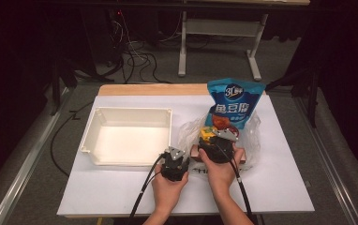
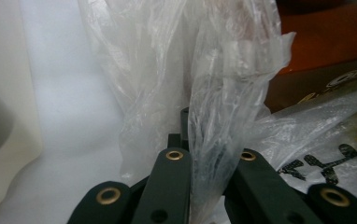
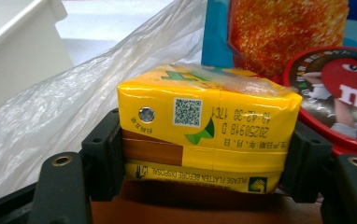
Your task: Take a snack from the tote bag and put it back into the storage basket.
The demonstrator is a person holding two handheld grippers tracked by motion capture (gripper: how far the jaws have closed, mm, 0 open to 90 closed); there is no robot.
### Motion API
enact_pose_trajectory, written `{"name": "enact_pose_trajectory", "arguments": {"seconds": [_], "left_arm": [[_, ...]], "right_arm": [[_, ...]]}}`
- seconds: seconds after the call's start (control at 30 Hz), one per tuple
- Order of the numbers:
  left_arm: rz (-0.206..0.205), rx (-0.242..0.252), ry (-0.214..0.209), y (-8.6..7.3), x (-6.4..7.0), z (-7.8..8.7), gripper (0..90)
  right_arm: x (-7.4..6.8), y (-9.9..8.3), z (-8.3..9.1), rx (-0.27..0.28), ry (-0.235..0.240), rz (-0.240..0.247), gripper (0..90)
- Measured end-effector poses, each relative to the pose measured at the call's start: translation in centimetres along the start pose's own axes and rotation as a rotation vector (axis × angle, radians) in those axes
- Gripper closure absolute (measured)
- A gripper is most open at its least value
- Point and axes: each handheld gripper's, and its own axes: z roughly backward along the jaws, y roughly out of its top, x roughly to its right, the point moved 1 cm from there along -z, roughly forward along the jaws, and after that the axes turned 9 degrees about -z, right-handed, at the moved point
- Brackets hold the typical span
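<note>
Here, at lower centre of the high view, the right hand-held gripper (image 3: 200, 158) clamps a yellow drink carton (image 3: 204, 140) by its sides inside the clear plastic bag (image 1: 252, 140), while the left hand-held gripper (image 2: 204, 163) pinches the bag's edge. A blue snack packet (image 1: 231, 103) stands behind; the white bin (image 1: 130, 136) sits left on the surface (image 1: 285, 187).

Both forearms are bare, with no sleeves reaching the wrists. The left gripper (image 1: 175, 163) and right gripper (image 1: 219, 143) are chunky black units, each topped by a grey three-cornered plate and trailing a black cable toward the near edge. Up close, the black jaws carry brass-ringed rivet holes and small dark screw holes.
</note>
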Motion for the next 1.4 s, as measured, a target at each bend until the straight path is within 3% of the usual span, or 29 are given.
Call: {"name": "enact_pose_trajectory", "arguments": {"seconds": [0.43, 0.6, 0.63, 0.67, 0.77, 0.9, 0.93, 1.0, 1.03, 1.07, 1.13, 1.2, 1.4], "left_arm": [[0.014, 0.006, -0.004, 0.0, -0.2, 0.1, 87.1], [0.034, 0.045, -0.026, -0.1, -0.4, 0.4, 83.1], [0.044, 0.103, -0.059, -0.2, -0.6, 0.9, 75.2], [0.041, 0.122, -0.063, -0.2, -0.6, 1.3, 72.1], [-0.02, 0.137, -0.039, -0.4, -0.1, 2.3, 60.6], [-0.09, 0.197, 0.003, -0.3, 0.7, 4.3, 51.1], [-0.09, 0.197, 0.003, -0.3, 0.7, 4.3, 48.5], [-0.143, 0.285, 0.023, 0.1, 1.0, 6.1, 46.0], [-0.143, 0.285, 0.023, 0.1, 1.0, 6.1, 44.5], [-0.188, 0.335, 0.03, 0.6, 1.3, 7.1, 43.7], [-0.242, 0.369, 0.014, 1.2, 1.6, 7.7, 43.0], [-0.312, 0.38, 0.011, 1.7, 1.8, 7.8, 42.1], [-0.465, 0.381, -0.018, 2.9, 2.3, 6.4, 36.4]], "right_arm": [[1.6, 0.5, 4.0, 0.043, 0.138, 0.069, 30.0], [2.7, 0.5, 5.4, 0.049, 0.176, 0.093, 30.0], [3.2, 0.5, 6.0, 0.051, 0.19, 0.101, 30.0], [3.5, 0.6, 6.3, 0.051, 0.2, 0.106, 30.0], [4.3, 0.7, 6.9, 0.046, 0.226, 0.117, 30.0], [4.8, 0.6, 7.6, 0.051, 0.247, 0.134, 30.1], [5.0, 0.6, 7.8, 0.052, 0.253, 0.135, 30.1], [5.2, 0.6, 8.0, 0.052, 0.267, 0.127, 30.1], [5.3, 0.6, 8.2, 0.051, 0.272, 0.127, 30.1], [5.4, 0.6, 8.3, 0.051, 0.278, 0.13, 30.1], [5.4, 0.7, 8.6, 0.049, 0.287, 0.129, 30.1], [5.5, 0.7, 8.9, 0.045, 0.303, 0.12, 30.1], [5.6, 1.3, 9.8, 0.042, 0.333, 0.113, 30.1]]}}
